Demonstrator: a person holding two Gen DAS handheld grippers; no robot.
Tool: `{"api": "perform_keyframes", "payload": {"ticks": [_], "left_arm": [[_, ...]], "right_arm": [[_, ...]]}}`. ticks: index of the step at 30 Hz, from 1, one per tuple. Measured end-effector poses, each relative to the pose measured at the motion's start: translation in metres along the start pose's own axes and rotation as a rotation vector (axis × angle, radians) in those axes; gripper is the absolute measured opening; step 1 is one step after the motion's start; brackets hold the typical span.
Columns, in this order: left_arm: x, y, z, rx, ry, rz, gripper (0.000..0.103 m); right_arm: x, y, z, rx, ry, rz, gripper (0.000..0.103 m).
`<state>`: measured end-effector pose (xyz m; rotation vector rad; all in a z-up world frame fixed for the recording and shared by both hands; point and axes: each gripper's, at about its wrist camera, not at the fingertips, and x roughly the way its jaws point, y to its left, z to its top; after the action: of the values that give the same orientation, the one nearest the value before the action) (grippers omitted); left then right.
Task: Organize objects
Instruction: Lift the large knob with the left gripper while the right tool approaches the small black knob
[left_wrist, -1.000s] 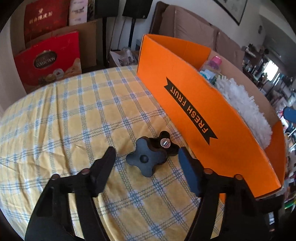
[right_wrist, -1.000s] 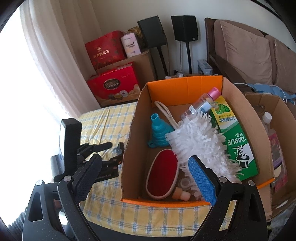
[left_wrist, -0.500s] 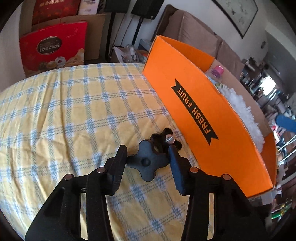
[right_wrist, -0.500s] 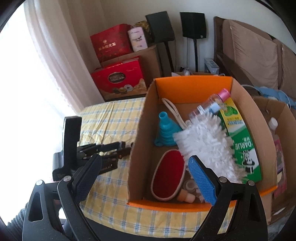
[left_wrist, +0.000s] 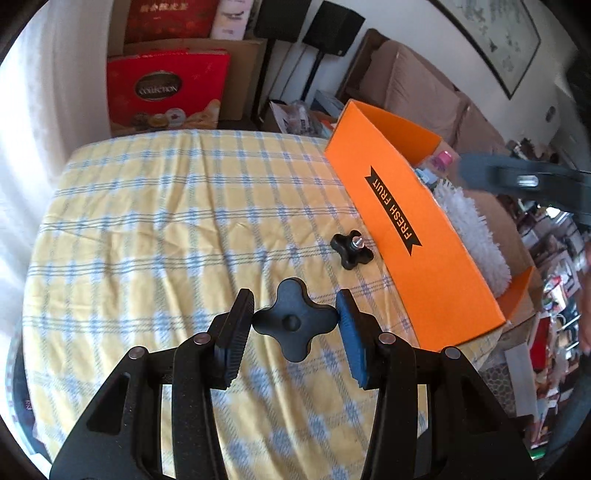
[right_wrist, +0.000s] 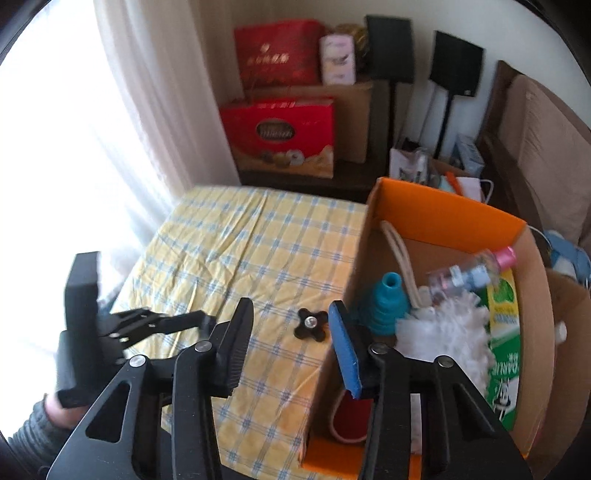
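Though half-parted, left tool (left_wrist: 294, 297) tight on knob (left_wrist: 293, 326)

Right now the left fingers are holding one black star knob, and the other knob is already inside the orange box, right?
Not quite. The left gripper does hold one black star knob between its fingers, but the other knob is not inside the orange box. It lies on the checked tablecloth just beside the box's wall. The left wrist view shows this; the right wrist view agrees.
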<state>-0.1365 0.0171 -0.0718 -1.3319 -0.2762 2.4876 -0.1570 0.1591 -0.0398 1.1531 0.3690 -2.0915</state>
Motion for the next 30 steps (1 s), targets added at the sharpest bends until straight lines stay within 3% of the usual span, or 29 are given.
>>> {"api": "perform_keyframes", "payload": {"ticks": [4, 11, 30], "left_arm": [[-0.016, -0.001, -0.002, 0.013, -0.019, 0.032, 0.043], [-0.031, 0.005, -0.004, -0.009, -0.039, 0.027, 0.043], [-0.047, 0.021, -0.016, -0.052, -0.068, -0.006, 0.043]], "right_arm": [[0.033, 0.005, 0.01, -0.03, 0.098, -0.014, 0.032], [0.092, 0.015, 0.012, -0.136, 0.272, -0.108, 0.029], [0.152, 0.04, 0.014, -0.329, 0.489, -0.296, 0.031]]}}
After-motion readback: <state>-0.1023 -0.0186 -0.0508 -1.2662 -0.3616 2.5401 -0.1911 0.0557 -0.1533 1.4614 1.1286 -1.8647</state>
